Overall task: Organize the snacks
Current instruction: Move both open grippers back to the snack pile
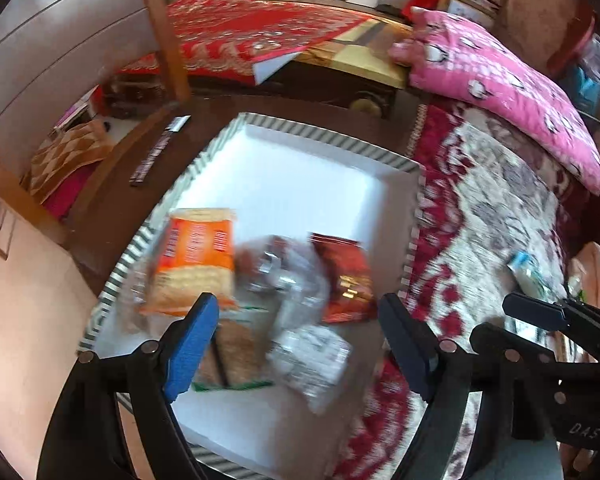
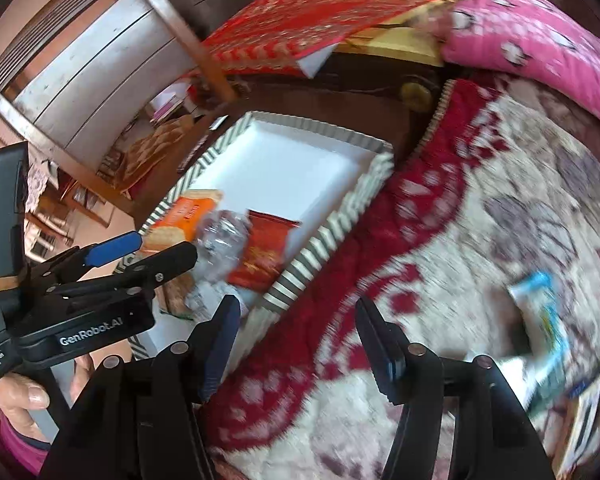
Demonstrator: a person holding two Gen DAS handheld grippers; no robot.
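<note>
A: Where are the snacks seen?

B: Several are gathered in the striped tray [image 1: 204, 160], toward its 6 o'clock end: an orange packet [image 1: 194, 260], a clear crinkled bag [image 1: 284, 276], a red packet [image 1: 346, 278], a brown wafer pack [image 1: 232, 354] and a pale wrapper [image 1: 314, 354]. A blue-and-white packet [image 2: 546, 332] is left on the patterned blanket [image 2: 480, 240], at 3 o'clock in the right view.

A: And the jaws?

B: The left gripper [image 1: 298, 330] is held over the tray with jaws spread and nothing between them. The right gripper [image 2: 298, 346] is also parted and empty, above the blanket.

A: How would the loose packet handle?

B: It is judged light, soft and slippery, its contents possibly crushable. A gentle pinch at a sealed edge would be favoured.
</note>
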